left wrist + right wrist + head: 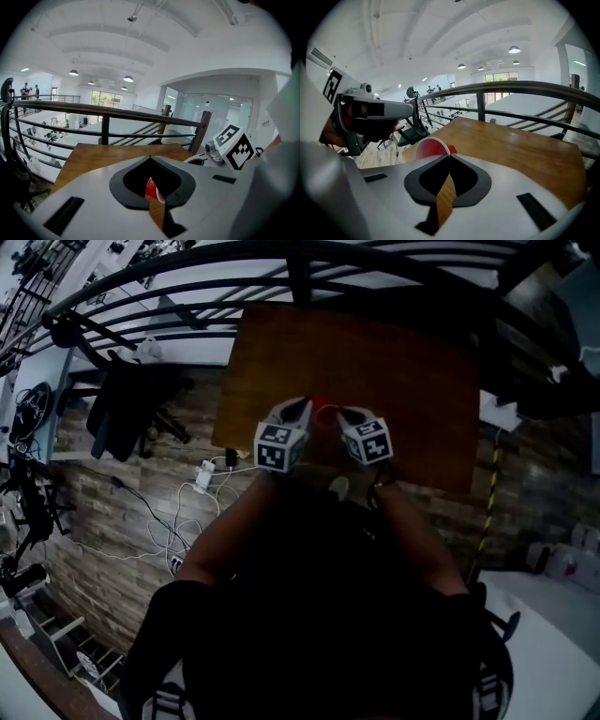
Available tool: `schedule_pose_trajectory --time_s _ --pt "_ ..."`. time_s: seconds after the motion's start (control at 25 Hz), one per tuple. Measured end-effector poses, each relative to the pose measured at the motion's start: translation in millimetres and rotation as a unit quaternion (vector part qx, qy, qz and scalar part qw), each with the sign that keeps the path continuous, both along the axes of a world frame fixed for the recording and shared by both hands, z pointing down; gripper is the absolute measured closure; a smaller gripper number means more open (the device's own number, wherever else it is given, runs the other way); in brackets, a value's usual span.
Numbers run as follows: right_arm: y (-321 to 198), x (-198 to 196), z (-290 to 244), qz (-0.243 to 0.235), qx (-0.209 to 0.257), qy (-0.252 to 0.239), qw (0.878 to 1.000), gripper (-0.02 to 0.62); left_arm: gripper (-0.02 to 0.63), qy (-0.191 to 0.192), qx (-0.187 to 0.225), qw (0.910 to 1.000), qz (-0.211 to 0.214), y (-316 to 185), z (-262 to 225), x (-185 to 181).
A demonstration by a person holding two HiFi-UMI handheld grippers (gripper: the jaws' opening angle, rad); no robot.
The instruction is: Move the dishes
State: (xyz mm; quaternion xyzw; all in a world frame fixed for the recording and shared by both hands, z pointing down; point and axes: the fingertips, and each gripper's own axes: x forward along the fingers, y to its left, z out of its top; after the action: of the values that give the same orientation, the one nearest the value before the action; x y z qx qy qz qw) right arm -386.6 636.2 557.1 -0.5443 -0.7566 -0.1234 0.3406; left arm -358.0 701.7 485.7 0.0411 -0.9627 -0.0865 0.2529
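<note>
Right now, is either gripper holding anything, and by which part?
Nothing. The left gripper and right gripper are both shut and empty; the red dish lies beyond them.

You faced a brown wooden counter (375, 362) beside a black metal railing (300, 268). To your left a black office chair (127, 404) stood on the plank floor (103, 549), near a white power strip (203, 474) with loose cables (159, 521) trailing from it.
</note>
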Motion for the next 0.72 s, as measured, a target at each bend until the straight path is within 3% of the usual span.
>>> schedule_pose_trajectory --time_s 0.44,0.72 --pt "56.2 -49.7 15.1 0.050 0.003 0.033 0.998 0.577 0.611 0.018 0.002 0.9990 0.041 60.6 19.5 -45.8" --pt "99.4 -62.0 27.5 0.095 0.005 0.056 0.994 0.577 0.611 0.025 0.008 0.9971 0.071 108.5 32.4 -64.2"
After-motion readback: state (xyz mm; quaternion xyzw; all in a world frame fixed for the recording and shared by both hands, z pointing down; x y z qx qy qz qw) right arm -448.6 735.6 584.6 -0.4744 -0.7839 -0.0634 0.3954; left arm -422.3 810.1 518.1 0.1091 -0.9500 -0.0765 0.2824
